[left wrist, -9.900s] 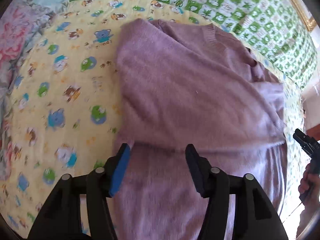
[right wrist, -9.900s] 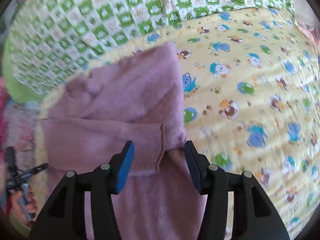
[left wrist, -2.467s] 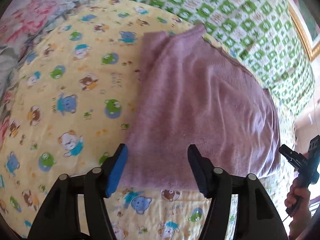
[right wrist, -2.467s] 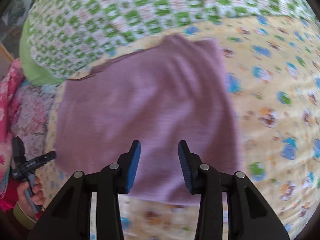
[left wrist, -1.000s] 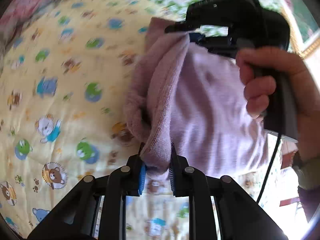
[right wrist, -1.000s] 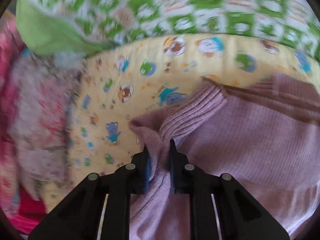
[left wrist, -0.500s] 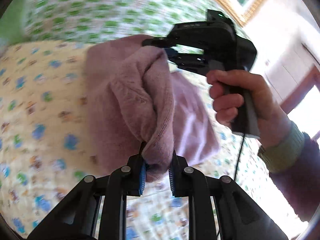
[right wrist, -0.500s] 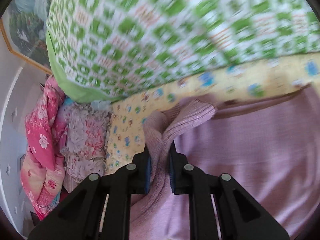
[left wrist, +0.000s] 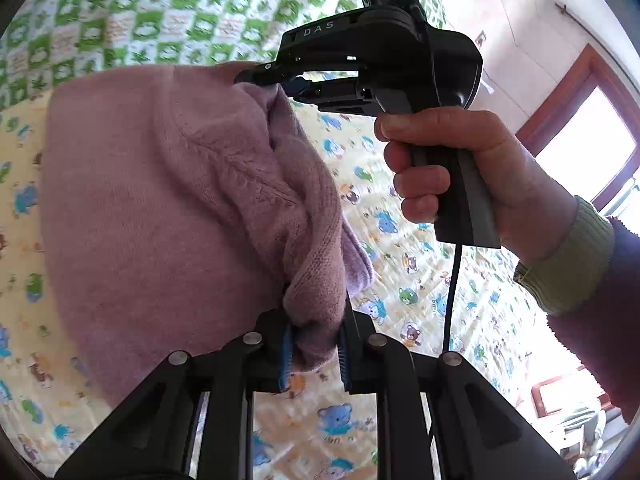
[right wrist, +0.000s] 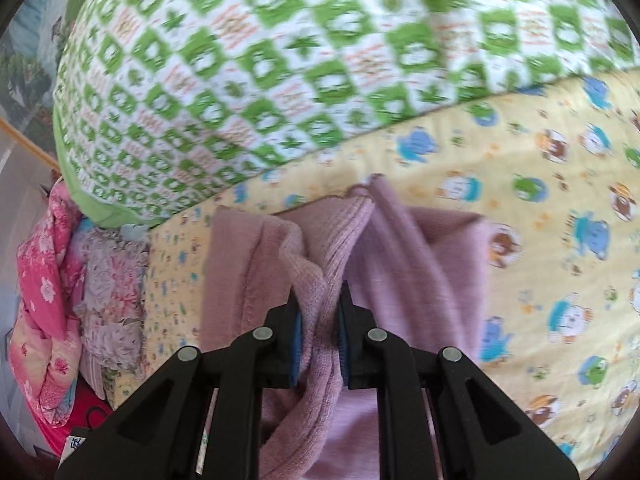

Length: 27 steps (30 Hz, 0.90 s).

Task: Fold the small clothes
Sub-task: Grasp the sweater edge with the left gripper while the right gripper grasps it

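Note:
A mauve knitted sweater [left wrist: 160, 208] hangs lifted above the yellow cartoon-print bed sheet [left wrist: 420, 248]. My left gripper [left wrist: 314, 340] is shut on one bunched edge of it. My right gripper [right wrist: 320, 320] is shut on another ribbed edge of the sweater [right wrist: 400, 264]. In the left wrist view the right gripper [left wrist: 280, 84] shows at the top, held by a hand [left wrist: 460, 168], pinching the sweater's upper corner. The sweater drapes between the two grippers; its lower part is hidden behind its own folds.
A green-and-white checked quilt [right wrist: 280, 60] lies along the far side of the bed. Pink and floral bedding [right wrist: 52, 300] is piled at the left. A wall and a wood-framed doorway [left wrist: 572, 92] show at the right.
Both grippers, shut on the sweater since a second ago, have lifted it higher off the sheet. The sweater now hangs bunched between them, and the right gripper is closer to the left.

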### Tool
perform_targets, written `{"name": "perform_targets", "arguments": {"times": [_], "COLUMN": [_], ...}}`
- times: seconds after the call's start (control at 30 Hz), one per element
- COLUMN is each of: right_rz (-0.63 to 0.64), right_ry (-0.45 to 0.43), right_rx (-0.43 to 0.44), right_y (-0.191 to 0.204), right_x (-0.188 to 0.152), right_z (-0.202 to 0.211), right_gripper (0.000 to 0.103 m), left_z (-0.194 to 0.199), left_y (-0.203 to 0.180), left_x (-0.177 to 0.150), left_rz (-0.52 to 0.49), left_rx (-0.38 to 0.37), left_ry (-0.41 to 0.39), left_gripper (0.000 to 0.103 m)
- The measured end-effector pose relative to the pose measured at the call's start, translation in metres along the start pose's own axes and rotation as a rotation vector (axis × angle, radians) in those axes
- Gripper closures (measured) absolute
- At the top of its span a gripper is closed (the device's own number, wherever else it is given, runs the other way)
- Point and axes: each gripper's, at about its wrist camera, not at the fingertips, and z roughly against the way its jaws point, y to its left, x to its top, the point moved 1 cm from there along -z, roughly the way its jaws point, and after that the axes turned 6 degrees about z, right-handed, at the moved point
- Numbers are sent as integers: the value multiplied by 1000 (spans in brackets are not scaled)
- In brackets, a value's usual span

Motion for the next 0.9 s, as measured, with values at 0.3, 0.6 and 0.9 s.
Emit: {"name": "perform_targets", "arguments": {"times": [0.3, 0.6, 0.9], "right_rz": [60, 26, -20], "right_ry": [-5, 15, -51], "right_rx": [-57, -144, -167], "right_y": [-18, -35, -29], "right_x": [5, -2, -35], "right_z": [0, -7, 42], "right_gripper": [87, 68, 48], "left_z": [-38, -65, -46], "left_y": [-18, -11, -22], "left_x": [4, 8, 0], "left_rz": [-6, 24, 11], "left_rx": [7, 13, -45], "left_ry": [45, 86, 86], "left_gripper": [86, 74, 45]}}
